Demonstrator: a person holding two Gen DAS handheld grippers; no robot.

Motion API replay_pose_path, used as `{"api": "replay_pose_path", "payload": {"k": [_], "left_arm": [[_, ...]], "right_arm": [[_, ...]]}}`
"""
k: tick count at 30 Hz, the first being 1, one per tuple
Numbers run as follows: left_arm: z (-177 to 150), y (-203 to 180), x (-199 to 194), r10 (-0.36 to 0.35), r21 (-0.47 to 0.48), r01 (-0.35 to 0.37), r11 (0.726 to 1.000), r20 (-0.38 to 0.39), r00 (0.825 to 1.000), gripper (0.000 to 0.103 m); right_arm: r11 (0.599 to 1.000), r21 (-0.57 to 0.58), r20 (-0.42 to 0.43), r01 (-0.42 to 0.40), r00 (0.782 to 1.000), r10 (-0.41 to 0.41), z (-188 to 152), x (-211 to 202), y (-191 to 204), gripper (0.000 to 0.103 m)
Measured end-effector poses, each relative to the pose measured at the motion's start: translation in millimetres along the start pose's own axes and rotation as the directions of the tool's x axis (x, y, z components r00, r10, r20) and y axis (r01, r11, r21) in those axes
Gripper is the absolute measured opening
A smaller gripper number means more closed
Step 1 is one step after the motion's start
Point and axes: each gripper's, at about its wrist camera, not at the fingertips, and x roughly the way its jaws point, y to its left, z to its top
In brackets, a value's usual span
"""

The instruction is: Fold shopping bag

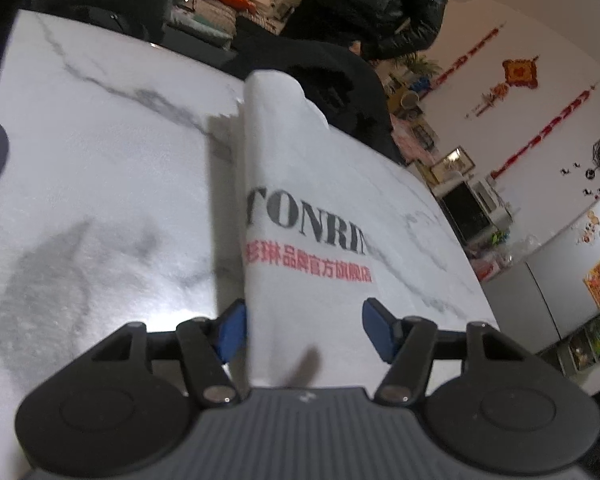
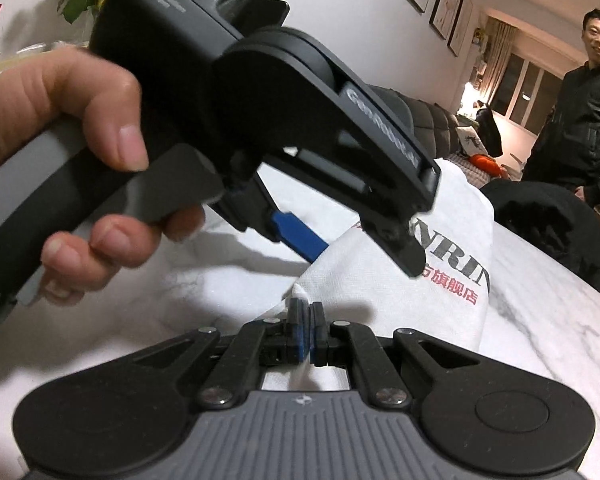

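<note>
The bag [image 1: 300, 200] is lying on the marble table [image 1: 100, 140] as a long white strip, its black and red print facing up. It is looking already narrowed lengthwise: its left edge [image 1: 246, 200] is reading as a rounded fold casting a shadow on the table, so at least one fold seems done. What seems left is doubling the strip end over end into a small packet; its far end is still stretched out toward the table's far edge.

The right gripper [image 2: 306, 314] is pinching a bunched corner of the bag's near end, its jaws closed tight on the fabric. The left gripper [image 1: 304, 330] is hovering with jaws spread wide, astride the near end of the strip, the pads clear of the cloth on either side. In the right wrist view, a hand [image 2: 60, 152] is wrapping around its handle.

As a container the bag is appearing flat and empty; nothing is bulging inside it. No other container on the table is showing clearly. Beyond the table a person in a dark jacket [image 2: 580, 128] is standing.
</note>
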Motion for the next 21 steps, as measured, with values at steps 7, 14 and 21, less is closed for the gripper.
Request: {"api": "replay_pose_path", "payload": {"k": [7,14,21], "left_arm": [[6,-6,-5,0.058,0.018,-0.059,0.998,0.050,0.997,0.033],[2,-16,-31,0.086,0.052,-0.094,0.994,0.148,0.985,0.022],[-2,-26,-37,0.037,0.109,-0.048,0.993,0.101,0.994,0.022]], "right_arm": [[1.000,-0.020,-0.002,0.018,1.000,-0.018,5,4,-1,0.005],[1.000,-0.020,-0.004,0.017,1.000,-0.017,8,5,-3,0.005],[1.000,-0.018,-0.004,0.016,1.000,-0.016,6,-2,3,0.006]]}}
